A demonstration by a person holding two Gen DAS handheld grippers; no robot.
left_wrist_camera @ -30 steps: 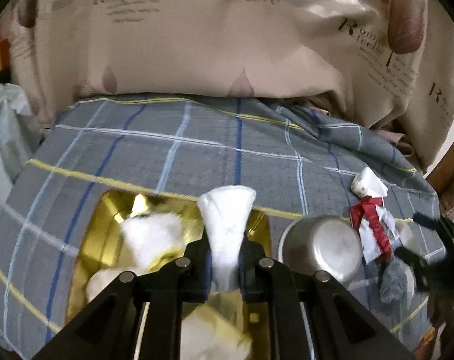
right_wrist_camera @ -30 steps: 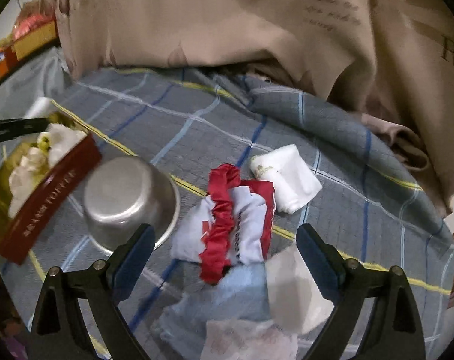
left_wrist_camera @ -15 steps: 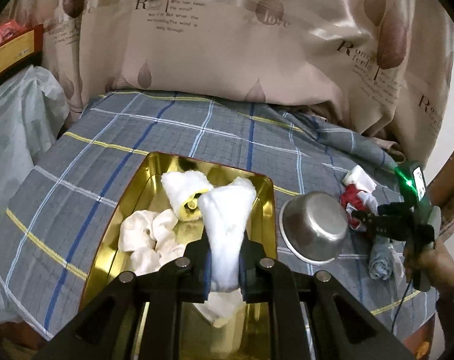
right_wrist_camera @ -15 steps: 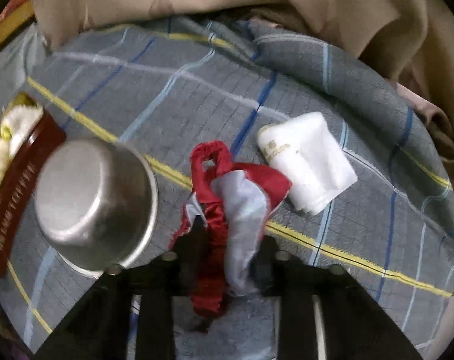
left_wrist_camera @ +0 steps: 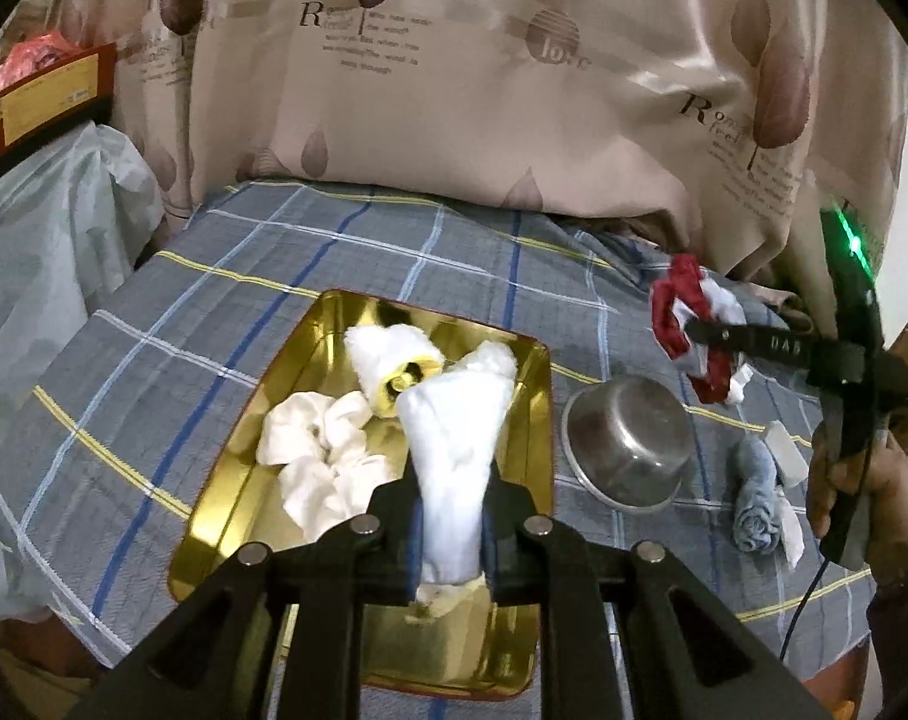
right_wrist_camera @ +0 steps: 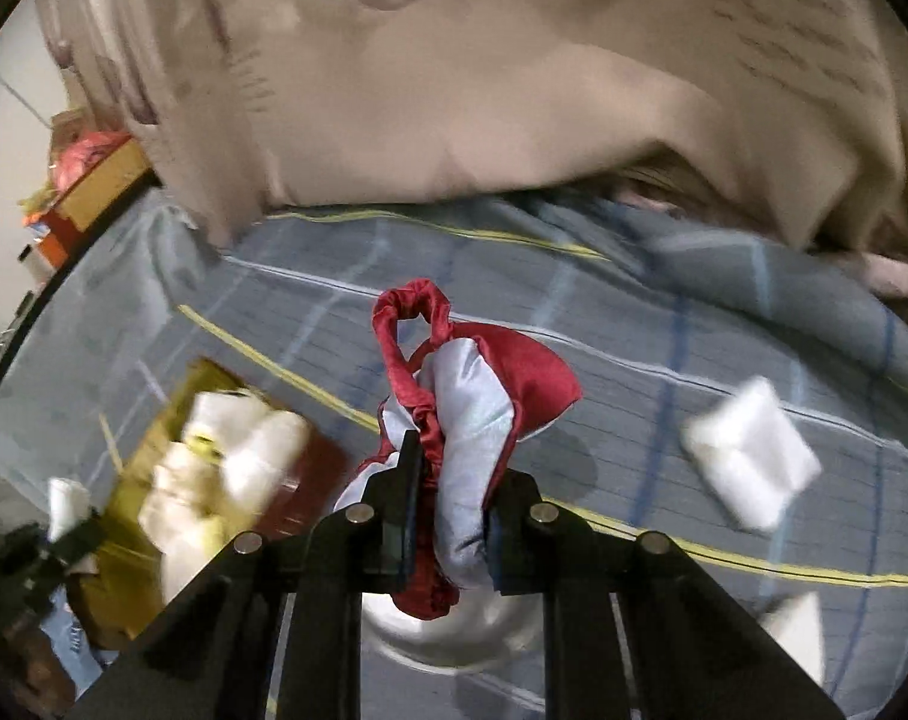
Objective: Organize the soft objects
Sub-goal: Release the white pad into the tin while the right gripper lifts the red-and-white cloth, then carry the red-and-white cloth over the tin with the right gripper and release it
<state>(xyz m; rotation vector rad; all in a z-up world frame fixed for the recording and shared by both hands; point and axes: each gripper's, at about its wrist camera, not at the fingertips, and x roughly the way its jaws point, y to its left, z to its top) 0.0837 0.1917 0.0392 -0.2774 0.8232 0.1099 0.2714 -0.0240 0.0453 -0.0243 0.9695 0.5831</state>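
At the bottom centre of the left wrist view, the left gripper (left_wrist_camera: 452, 525) is clamped narrow on a white roll (left_wrist_camera: 457, 450) that stands up between its jaws, over the near end of the gold tin (left_wrist_camera: 226, 498). More white rolls (left_wrist_camera: 328, 450) lie inside the tin. Right of the tin sits a steel bowl (left_wrist_camera: 628, 441), with a blue roll (left_wrist_camera: 754, 498) beside it at lower right. On the right edge a hand (left_wrist_camera: 862, 492) holds the right gripper (right_wrist_camera: 448, 516), pinched narrow on a red-and-white cloth (right_wrist_camera: 478, 402), lifted clear of the plaid sheet (left_wrist_camera: 364, 252). A beige curtain (left_wrist_camera: 484, 90) fills the top.
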